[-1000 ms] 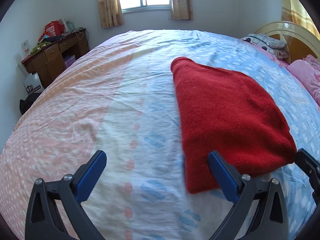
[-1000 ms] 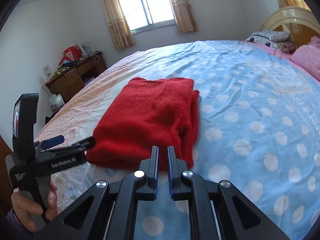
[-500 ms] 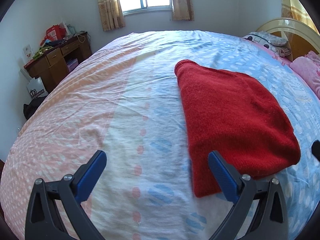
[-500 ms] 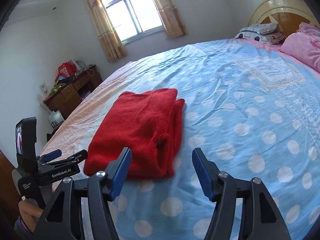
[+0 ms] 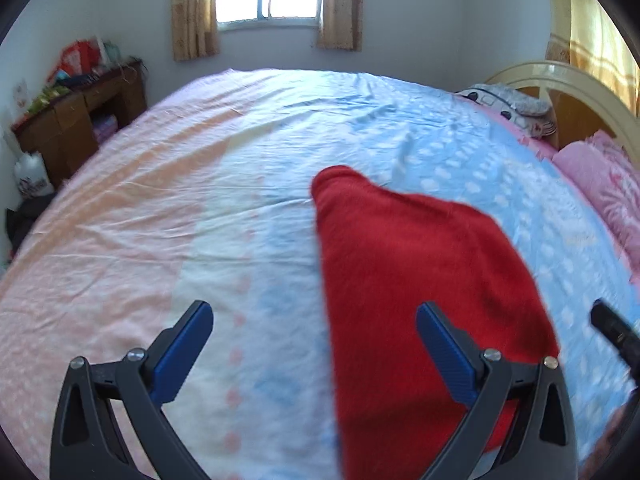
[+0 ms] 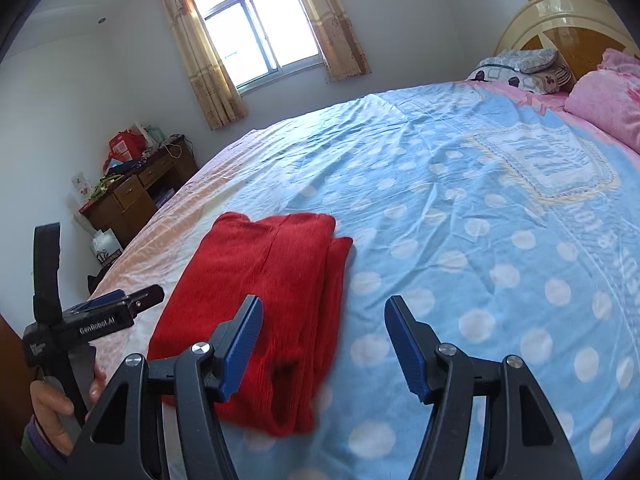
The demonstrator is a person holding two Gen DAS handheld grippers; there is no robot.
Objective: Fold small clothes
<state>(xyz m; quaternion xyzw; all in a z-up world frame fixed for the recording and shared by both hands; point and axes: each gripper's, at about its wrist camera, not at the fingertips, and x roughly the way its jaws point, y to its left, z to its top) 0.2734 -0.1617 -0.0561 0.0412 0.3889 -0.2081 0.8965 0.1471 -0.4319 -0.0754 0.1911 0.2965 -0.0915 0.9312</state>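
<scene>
Standing against the left wall, a wooden desk (image 6: 136, 196) carries a red box (image 6: 124, 146) and other clutter. Nearer, the left gripper (image 5: 314, 344) hovers above the bedspread (image 5: 160, 248) with its blue-padded fingers spread wide and nothing between them; the right wrist view shows a hand (image 6: 60, 404) gripping its handle. Beside it, the red garment (image 6: 264, 304) lies folded into a thick stack on the bed, its layered edge facing right. The right gripper (image 6: 324, 344) is likewise released, hanging over the garment's near right corner. Pink pillows (image 6: 608, 92) rest by the headboard (image 6: 560, 20) at far right.
</scene>
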